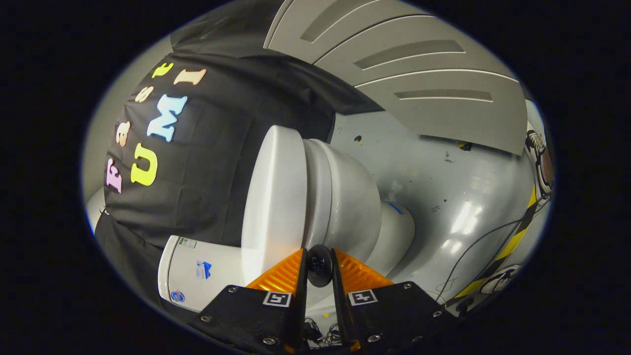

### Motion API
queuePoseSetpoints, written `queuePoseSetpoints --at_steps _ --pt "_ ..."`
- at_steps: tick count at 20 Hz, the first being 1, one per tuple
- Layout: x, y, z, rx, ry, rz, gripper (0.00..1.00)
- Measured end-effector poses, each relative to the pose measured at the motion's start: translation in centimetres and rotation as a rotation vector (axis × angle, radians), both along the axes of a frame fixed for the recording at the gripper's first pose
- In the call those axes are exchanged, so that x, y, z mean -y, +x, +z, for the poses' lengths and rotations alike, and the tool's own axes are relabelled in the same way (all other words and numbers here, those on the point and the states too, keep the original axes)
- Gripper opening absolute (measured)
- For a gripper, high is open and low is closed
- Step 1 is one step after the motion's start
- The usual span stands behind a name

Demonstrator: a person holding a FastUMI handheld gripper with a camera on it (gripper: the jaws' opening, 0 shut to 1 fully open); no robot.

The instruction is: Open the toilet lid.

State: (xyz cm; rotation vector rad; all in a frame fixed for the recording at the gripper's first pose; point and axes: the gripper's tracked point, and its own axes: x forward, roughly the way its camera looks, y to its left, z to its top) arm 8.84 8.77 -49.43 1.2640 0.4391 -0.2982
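- The gripper (319,259) has its fingers nearly together, clamped on a small dark knob (319,266)
- The lid (273,202) stands just ahead, partly raised off the bowl (345,197)
- Best to keep the grip firm and follow the hinge arc slowly

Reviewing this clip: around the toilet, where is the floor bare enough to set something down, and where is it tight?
Bare grey floor lies between the toilet bowl and the grey wall panels. Near the striped tape a cable runs. It is tight where the gripper, nearly shut, meets the lid.

Rolled fisheye close behind toilet lid (273,197)
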Motion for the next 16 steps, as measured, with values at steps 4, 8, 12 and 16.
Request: queuePoseSetpoints --at_steps 4,8,12,16 --pt "0.1 -0.1 0.3 0.082 0.154 -0.052 0.19" --pt "-0.7 0.3 0.6 0.123 0.243 -0.094 0.09" --pt "-1.4 0.9 0.9 0.102 0.155 -0.074 0.01" --pt "-1.2 0.7 1.2 0.081 0.093 -0.062 0.00"
